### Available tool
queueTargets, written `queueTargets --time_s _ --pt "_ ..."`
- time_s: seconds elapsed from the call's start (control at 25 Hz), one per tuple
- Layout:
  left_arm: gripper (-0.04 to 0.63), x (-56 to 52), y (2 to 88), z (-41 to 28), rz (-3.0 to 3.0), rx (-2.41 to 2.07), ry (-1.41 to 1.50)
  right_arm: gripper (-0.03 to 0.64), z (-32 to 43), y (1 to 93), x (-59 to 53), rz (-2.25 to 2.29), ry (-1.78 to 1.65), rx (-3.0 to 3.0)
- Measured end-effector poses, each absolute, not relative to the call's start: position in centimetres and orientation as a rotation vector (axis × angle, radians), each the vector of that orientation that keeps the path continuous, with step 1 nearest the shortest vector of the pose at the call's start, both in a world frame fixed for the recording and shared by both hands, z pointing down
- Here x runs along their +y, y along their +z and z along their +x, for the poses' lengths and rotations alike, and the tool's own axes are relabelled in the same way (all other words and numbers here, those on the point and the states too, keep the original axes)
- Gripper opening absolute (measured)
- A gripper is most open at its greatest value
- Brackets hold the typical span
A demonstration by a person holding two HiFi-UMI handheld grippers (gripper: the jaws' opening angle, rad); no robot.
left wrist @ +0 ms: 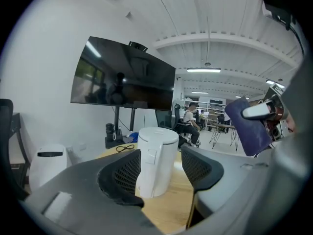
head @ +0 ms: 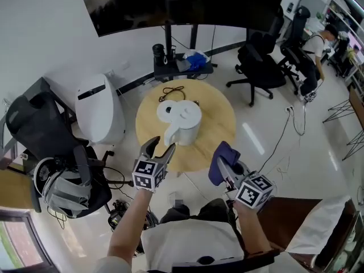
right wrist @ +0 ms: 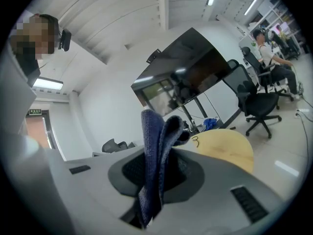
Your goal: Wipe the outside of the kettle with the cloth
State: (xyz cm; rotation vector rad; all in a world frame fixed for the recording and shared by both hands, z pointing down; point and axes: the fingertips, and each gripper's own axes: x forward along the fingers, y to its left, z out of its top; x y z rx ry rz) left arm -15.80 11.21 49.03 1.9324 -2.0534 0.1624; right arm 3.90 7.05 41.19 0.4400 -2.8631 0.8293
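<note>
Head view: the white kettle stands on the round table, handle towards the left gripper. The right gripper waits off the near edge.

Left gripper view: jaws wide, framing the handle untouched, probably to steady it.

Right gripper view: jaws clamped on the folded blue cloth, ready for wiping.

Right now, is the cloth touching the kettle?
Apart. The head view shows the cloth, clamped in the right gripper, beyond the table edge, clear of the kettle.
</note>
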Motion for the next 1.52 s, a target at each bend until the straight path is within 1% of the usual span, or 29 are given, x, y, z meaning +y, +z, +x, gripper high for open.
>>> queueTargets --time_s 0.08,0.16,0.4,0.44,0.48,0.64,0.76,1.08,1.24,1.52 --pt "0.268 10.0 49.8 -16.4 1.956 -2.031 0.179 0.064 2.3 40.8 6.9 0.433 0.788 -2.859" --pt "0.285 8.8 50.3 -16.8 1.974 -2.018 0.191 0.064 0.9 40.6 6.6 0.419 0.764 -2.852" --pt "0.283 6.7 51.3 -16.7 2.054 -1.94 0.184 0.064 -1.9 40.0 4.9 0.38 0.708 -2.838" --pt "0.274 6.4 51.3 -16.5 2.071 -1.929 0.169 0.064 -2.2 40.0 4.6 0.377 0.704 -2.835" --pt "0.248 6.3 51.3 -16.4 2.087 -1.924 0.155 0.065 -2.4 40.1 4.2 0.373 0.701 -2.832" --pt "0.213 5.6 51.4 -16.3 2.119 -1.931 0.173 0.064 -3.1 40.8 2.9 0.358 0.699 -2.804" --pt "0.173 5.5 51.3 -16.4 2.127 -1.952 0.199 0.065 -4.3 41.2 2.2 0.322 0.664 -2.779" --pt "0.169 5.3 51.1 -14.7 2.072 -2.027 0.225 0.064 -9.1 43.1 -1.4 0.148 0.21 -2.594" --pt "0.169 5.3 51.2 -14.4 2.057 -2.037 0.221 0.065 -11.5 45.4 -2.5 0.078 0.02 -2.462" --pt "0.169 5.1 51.2 -14.3 2.054 -2.013 0.235 0.064 -13.1 48.7 1.4 -0.154 -0.117 -2.238"
